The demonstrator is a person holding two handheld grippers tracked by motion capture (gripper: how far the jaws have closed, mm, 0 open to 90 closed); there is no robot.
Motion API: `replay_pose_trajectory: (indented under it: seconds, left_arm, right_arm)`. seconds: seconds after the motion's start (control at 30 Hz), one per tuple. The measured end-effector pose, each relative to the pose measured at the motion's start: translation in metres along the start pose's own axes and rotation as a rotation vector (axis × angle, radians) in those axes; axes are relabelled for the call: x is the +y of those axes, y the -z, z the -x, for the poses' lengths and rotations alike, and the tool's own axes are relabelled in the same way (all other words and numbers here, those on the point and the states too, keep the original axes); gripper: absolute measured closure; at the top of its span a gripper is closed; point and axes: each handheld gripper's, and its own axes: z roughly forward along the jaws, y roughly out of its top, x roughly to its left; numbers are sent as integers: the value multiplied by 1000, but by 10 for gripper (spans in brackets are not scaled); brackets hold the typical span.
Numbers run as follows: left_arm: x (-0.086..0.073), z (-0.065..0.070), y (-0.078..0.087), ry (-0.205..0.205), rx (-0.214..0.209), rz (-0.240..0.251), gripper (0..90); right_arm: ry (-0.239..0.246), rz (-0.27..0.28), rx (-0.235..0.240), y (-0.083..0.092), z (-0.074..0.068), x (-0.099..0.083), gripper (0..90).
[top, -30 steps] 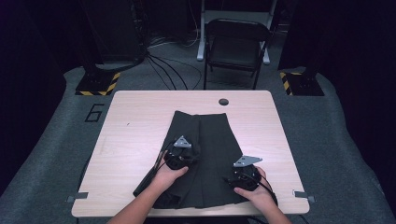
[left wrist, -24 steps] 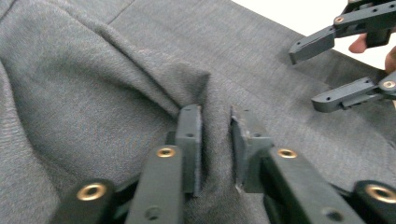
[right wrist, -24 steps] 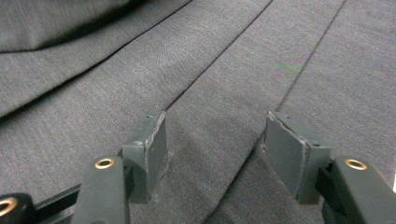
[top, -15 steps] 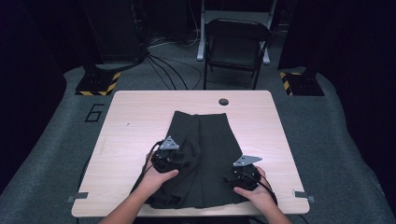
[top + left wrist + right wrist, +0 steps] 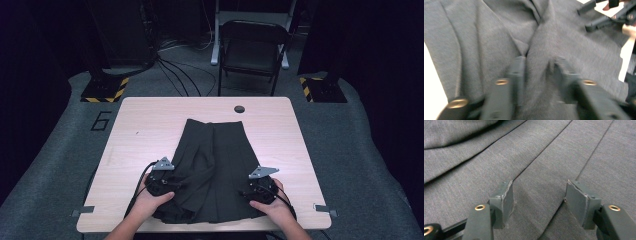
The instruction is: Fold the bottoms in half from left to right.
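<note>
A dark grey pleated skirt [image 5: 215, 150] lies flat on the wooden table [image 5: 145, 125], hem toward the near edge. My left gripper [image 5: 167, 177] sits at the skirt's near left edge. In the left gripper view its jaws [image 5: 537, 67] straddle a raised ridge of skirt cloth [image 5: 564, 42]; they have just been closing around it and still stand apart, blurred. My right gripper [image 5: 260, 184] rests at the skirt's near right edge. Its jaws [image 5: 539, 195] are open, tips down on the cloth [image 5: 544, 152], with a pleat line between them.
A black folding chair [image 5: 252, 45] stands beyond the far table edge, with cables on the floor behind it. A round cable hole [image 5: 239, 109] sits near the far edge. Bare wood shows left and right of the skirt. My right gripper [image 5: 604, 15] shows far off in the left gripper view.
My left hand and gripper have moved left, from the skirt's middle toward its near left edge. The cloth under it has bunched up. The right hand has stayed put.
</note>
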Motion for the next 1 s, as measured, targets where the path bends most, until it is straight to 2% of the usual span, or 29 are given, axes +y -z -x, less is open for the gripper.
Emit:
replay_pose_trajectory:
  seconds: [0.07,0.1,0.17,0.27,0.3,0.47,0.5,0.67,0.87,1.0]
  left_arm:
    - [2,5,-1,-24,-19,2,833]
    - [4,7,-1,-37,-28,-2,855]
    - [8,14,-2,-65,-47,4,857]
    - [15,23,-4,-83,-76,10,860]
    - [18,27,-5,-102,-87,11,861]
    - [30,42,-14,-140,-112,7,861]
    - [33,45,-17,-131,-129,9,862]
    - [41,56,-26,-131,-161,16,862]
    - [53,70,-40,-168,-172,1,862]
    - [55,73,-51,-155,-185,-5,862]
  right_arm:
    - [-1,-4,1,1,1,0,387]
    - [-5,3,5,2,1,0,387]
    - [-3,3,5,2,1,0,387]
    - [-12,5,4,3,1,0,387]
    - [-11,7,4,3,1,0,387]
    - [-19,11,5,4,1,0,387]
    - [-25,13,0,5,1,-1,387]
    - [-25,20,0,6,2,-2,387]
    - [-27,20,0,7,3,-2,387]
    - [-38,24,-1,7,3,-2,387]
